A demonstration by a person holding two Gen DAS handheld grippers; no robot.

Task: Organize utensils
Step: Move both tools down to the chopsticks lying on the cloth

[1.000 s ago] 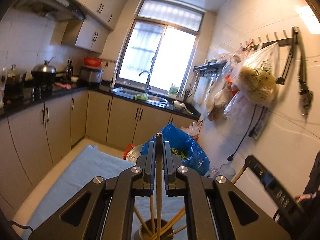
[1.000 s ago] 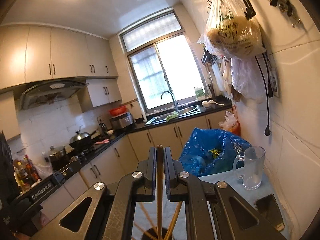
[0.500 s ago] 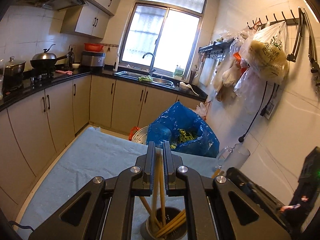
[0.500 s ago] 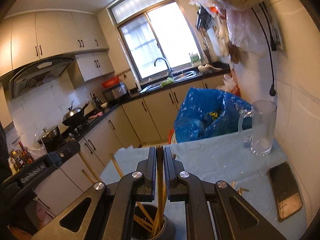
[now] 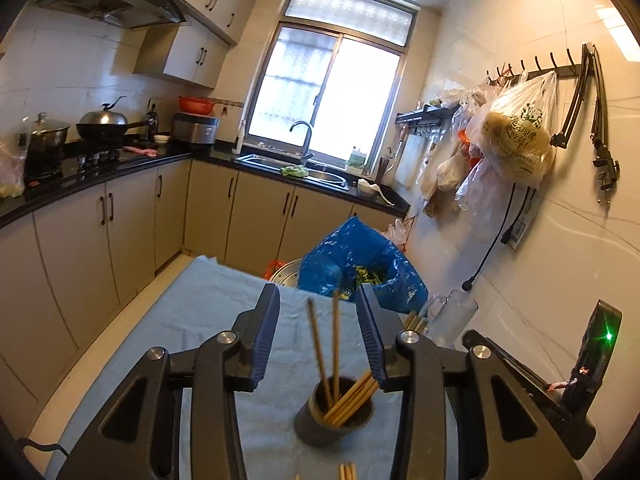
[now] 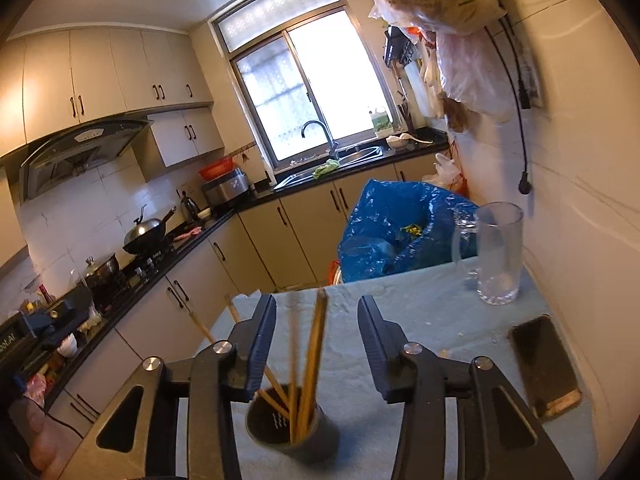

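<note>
Your left gripper (image 5: 318, 316) and right gripper (image 6: 316, 320) have just spread apart, releasing the wooden chopsticks (image 5: 335, 344) they pinched a second ago; these now stand loose in the dark round cup (image 6: 290, 428) on the blue-grey cloth-covered table (image 5: 208, 312).

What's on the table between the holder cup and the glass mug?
Right wrist view: between the holder cup and glass mug lies only bare blue cloth; the phone sits off to the side.
</note>
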